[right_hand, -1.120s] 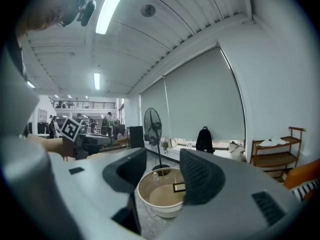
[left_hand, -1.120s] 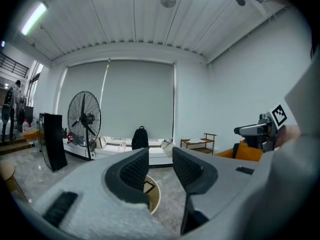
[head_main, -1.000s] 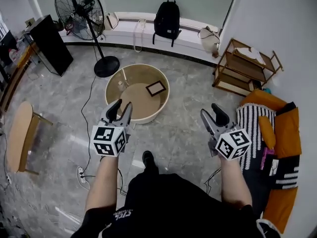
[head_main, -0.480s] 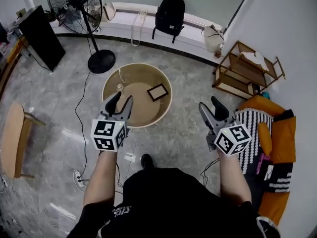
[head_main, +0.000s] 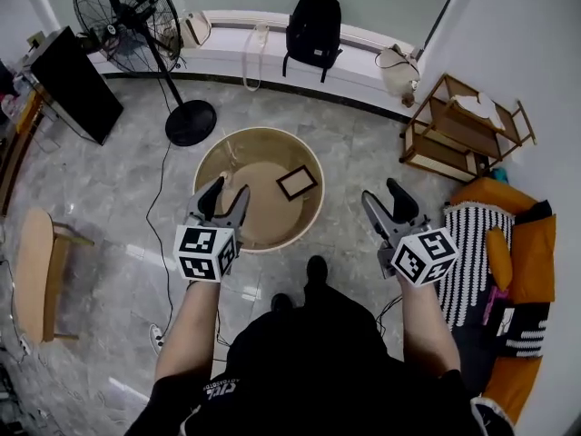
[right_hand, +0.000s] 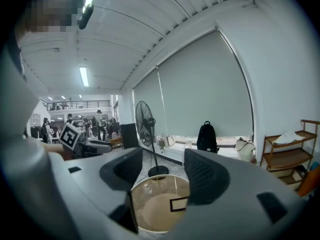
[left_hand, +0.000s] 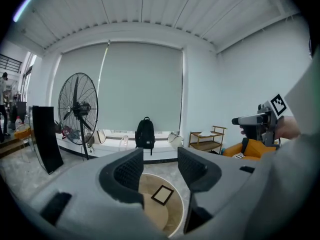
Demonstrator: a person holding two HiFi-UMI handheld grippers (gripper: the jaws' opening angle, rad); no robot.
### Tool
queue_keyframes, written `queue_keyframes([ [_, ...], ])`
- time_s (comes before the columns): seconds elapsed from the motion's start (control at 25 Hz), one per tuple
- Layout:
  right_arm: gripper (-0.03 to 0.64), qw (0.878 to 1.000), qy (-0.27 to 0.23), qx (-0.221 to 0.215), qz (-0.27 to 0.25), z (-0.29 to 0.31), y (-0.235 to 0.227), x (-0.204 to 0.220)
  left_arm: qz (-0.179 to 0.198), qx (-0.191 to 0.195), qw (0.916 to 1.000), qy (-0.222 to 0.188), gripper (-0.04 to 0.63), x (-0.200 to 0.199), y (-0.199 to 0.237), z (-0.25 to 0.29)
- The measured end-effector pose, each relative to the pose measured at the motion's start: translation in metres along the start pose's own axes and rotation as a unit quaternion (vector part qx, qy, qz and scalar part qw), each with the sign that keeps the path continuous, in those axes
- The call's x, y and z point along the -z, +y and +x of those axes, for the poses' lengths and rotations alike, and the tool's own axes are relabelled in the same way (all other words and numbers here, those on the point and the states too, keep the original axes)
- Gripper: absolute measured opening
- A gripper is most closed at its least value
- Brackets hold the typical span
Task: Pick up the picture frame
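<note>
Frame [head_main: 297, 183] lies flat on a round table [head_main: 263, 132] ahead, between left gripper [head_main: 227, 192] and right gripper [head_main: 381, 192], slightly nearer the left. Both jaws, just opened wider, gape empty.

Dark-edged picture frame [head_main: 297, 183], beige tub [head_main: 218, 156]

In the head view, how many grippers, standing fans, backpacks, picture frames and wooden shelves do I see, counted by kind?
Grippers: 2, the left gripper and the right gripper; their jaws have just been opening, with nothing between them
Standing fan: 1
Backpack: 1
Picture frame: 1
Wooden shelf: 1
Total: 6
</note>
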State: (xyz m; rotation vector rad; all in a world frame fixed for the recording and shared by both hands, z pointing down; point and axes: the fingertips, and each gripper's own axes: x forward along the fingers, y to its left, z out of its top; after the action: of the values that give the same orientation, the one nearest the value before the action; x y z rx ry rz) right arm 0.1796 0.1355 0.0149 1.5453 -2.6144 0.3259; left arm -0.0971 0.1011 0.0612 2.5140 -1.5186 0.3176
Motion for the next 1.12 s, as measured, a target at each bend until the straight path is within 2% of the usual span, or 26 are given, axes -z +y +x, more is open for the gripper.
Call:
queue_keyframes([
  [0.24,0.299,1.0,0.004,-0.028,0.008,0.061,-0.043,-0.003,0.004,-0.022,0.9997,0.005,0.235,-0.013,0.007,0.053],
  [0.4,0.291,0.998,0.013,-0.058,0.014,0.106,-0.074,-0.008,0.005,-0.035,0.9991,0.024,0.232,-0.017,0.013,0.09],
  [0.56,0.279,0.994,0.042,-0.102,0.021,0.143,-0.093,0.004,-0.02,-0.066,0.997,0.033,0.221,-0.017,0.02,0.119],
  [0.72,0.27,0.988,0.078,-0.137,0.006,0.175,-0.103,0.022,-0.037,-0.087,0.9949,0.036,0.215,-0.013,0.028,0.145],
  [0.92,0.247,0.983,0.108,-0.148,0.007,0.21,-0.105,0.046,-0.055,-0.084,0.9934,0.055,0.209,0.011,0.039,0.171],
  [1.12,0.245,0.976,0.148,-0.155,0.019,0.231,-0.104,0.089,-0.067,-0.074,0.9921,0.075,0.202,0.039,0.051,0.192],
])
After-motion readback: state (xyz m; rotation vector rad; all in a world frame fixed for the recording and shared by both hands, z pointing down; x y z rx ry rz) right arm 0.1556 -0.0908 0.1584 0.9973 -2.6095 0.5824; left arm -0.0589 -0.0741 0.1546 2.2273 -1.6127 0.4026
